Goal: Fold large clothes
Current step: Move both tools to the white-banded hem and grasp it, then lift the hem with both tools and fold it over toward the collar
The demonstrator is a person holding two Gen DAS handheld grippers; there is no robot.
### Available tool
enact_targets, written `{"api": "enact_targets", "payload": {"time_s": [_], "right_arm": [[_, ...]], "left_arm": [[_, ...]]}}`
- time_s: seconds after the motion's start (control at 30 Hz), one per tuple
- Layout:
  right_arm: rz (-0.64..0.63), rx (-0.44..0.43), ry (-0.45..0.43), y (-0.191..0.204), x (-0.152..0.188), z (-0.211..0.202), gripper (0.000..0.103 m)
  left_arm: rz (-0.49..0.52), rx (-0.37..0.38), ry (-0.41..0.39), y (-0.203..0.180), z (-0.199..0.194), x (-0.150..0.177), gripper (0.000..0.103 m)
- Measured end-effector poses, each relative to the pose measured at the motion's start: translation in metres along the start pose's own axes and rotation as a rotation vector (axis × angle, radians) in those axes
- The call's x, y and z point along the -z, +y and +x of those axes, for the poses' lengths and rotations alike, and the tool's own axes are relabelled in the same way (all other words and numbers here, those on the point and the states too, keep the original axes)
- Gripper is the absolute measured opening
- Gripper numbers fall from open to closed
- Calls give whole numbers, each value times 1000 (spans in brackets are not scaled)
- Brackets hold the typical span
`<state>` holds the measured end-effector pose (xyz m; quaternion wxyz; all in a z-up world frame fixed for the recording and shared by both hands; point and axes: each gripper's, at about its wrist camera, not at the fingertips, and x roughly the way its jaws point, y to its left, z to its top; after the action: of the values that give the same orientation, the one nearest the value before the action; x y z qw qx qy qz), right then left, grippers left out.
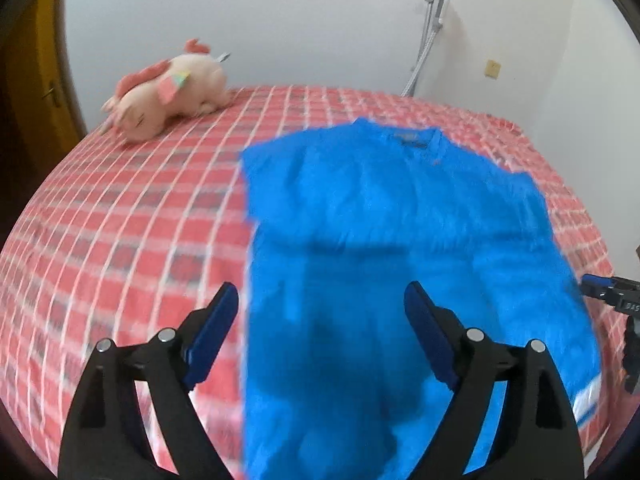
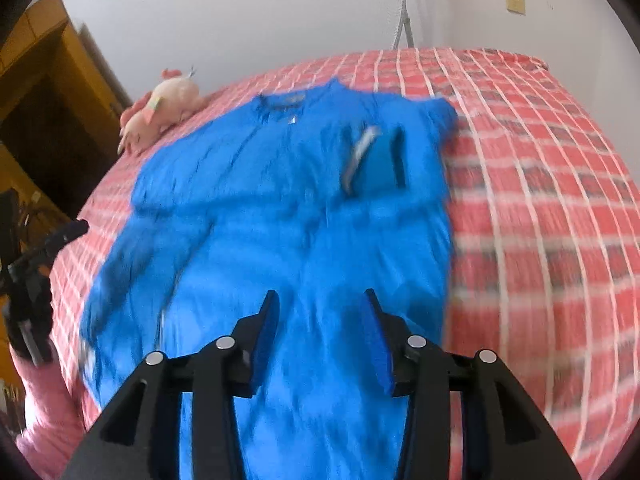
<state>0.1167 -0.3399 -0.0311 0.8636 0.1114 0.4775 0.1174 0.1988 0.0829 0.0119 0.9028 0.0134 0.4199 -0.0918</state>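
Note:
A large bright blue garment lies spread flat on the bed, collar toward the wall. In the right wrist view the blue garment has its right sleeve, with a white stripe, folded in over the chest. My left gripper hovers open over the garment's left edge, nothing between its blue pads. My right gripper hangs above the lower middle of the cloth, jaws apart and empty. Each gripper shows in the other's view: the right gripper at the garment's right side, the left gripper at its left, above a pink sleeve.
The bed carries a red checked sheet, seen also as red checked sheet to the right. A pink plush toy lies at the far left corner. A white wall with a hanging hose stands behind; a wooden door is left.

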Motion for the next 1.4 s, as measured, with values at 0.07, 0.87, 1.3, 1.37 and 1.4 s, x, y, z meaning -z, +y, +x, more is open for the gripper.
{"api": "enact_targets", "payload": {"time_s": [0.07,0.87,1.3,1.37,1.4], "right_arm": [[-2,19,0,-3,21,-12,44],[90,-60,106,-10,148,-52,51],[84,-131,113,4,144,-30,24],[85,-134,97,5,141,-33,17],[89,-143,91,4,140,-34,14]], "left_arm": [[-18,-24,33,12,-11,29,85],[-160,67,215,40,-45,165,87],[-154,177,215,22,-34,166,45],[-159,199,216,21,-35,165,35],[-166,203,216,21,-34,165,34]]}}
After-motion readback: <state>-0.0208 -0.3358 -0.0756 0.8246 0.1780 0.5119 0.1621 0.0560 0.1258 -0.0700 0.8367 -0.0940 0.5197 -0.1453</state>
